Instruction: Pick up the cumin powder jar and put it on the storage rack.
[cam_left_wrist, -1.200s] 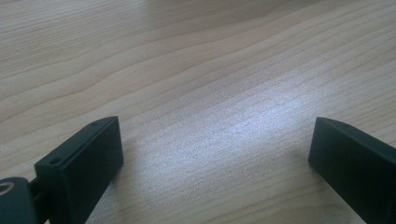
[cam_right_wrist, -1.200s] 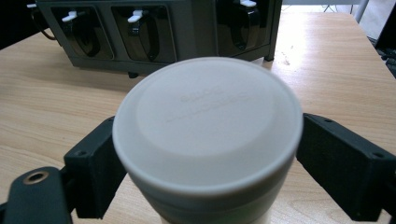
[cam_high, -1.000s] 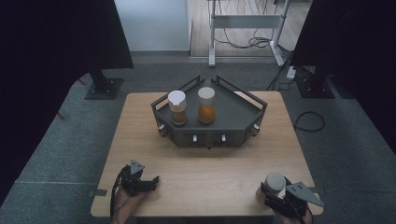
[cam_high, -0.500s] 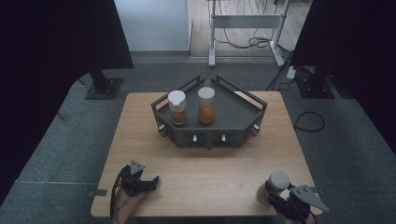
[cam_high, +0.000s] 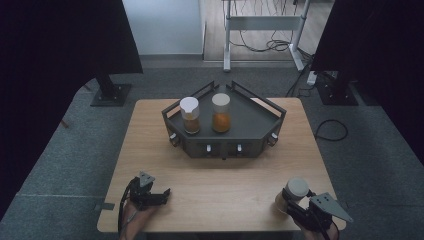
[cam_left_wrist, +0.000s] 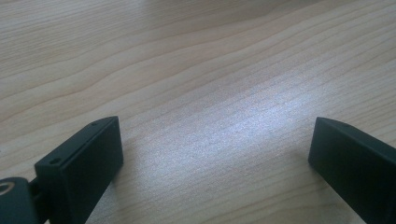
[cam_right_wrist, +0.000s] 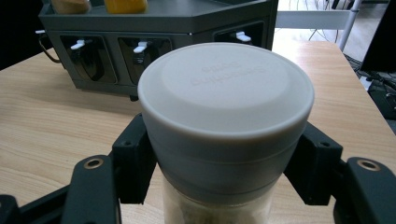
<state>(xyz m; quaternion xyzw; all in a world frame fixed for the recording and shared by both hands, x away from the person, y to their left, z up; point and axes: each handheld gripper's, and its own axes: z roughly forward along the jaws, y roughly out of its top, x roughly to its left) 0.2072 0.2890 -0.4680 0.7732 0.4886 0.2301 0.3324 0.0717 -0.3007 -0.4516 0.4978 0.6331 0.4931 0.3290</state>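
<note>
Right gripper (cam_high: 298, 204), table's 5 o'clock corner: jaws pinching a white-lidded jar (cam_right_wrist: 224, 126) of pale contents. Left gripper (cam_high: 161, 194), 7 o'clock: jaws spread over bare wooden table (cam_left_wrist: 196, 70). Dark tray rack (cam_high: 250, 131), 12 o'clock: two orange-filled jars (cam_high: 190, 116).

Left gripper (cam_high: 162, 192): near-left, low, jaws pointing right.
Left jaws: spread wide, nothing between them (cam_left_wrist: 212, 154).
Left hand (cam_high: 131, 215): enters from the near edge.
Right gripper (cam_high: 292, 200): near-right, jaws pointing far-left.
Right jaws: clamped against both sides of a jar (cam_right_wrist: 224, 121), just below its cap.
</note>
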